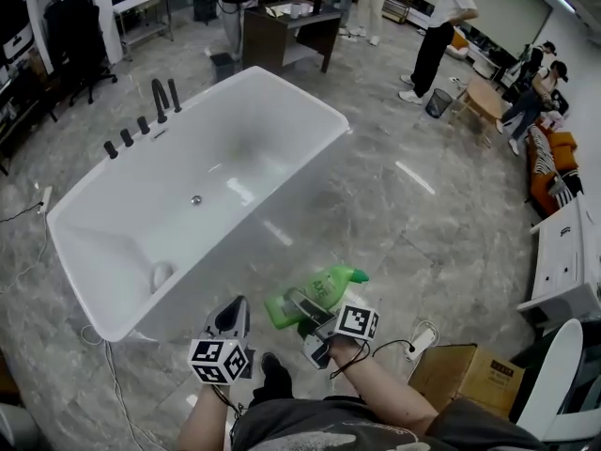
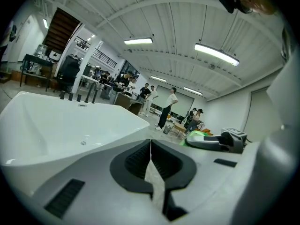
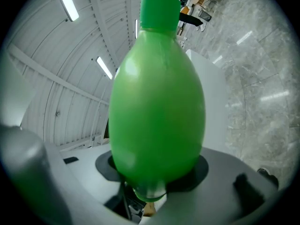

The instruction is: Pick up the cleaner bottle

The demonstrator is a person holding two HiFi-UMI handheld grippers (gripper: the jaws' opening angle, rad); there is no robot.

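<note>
Plainly, right gripper (image 1: 300,305) is clamped on the cleaner bottle (image 3: 157,111). Bottle's long axis crosswise to jaws, cap toward head view's right. Left gripper (image 2: 151,165) closed, empty, just beside.

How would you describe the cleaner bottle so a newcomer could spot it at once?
Find the big white bathtub on the grey floor, then look beside its near wall, close to the person. There the right gripper grips a plump bottle. It is the only bright green thing around; the left gripper beside it is shut and empty.
</note>
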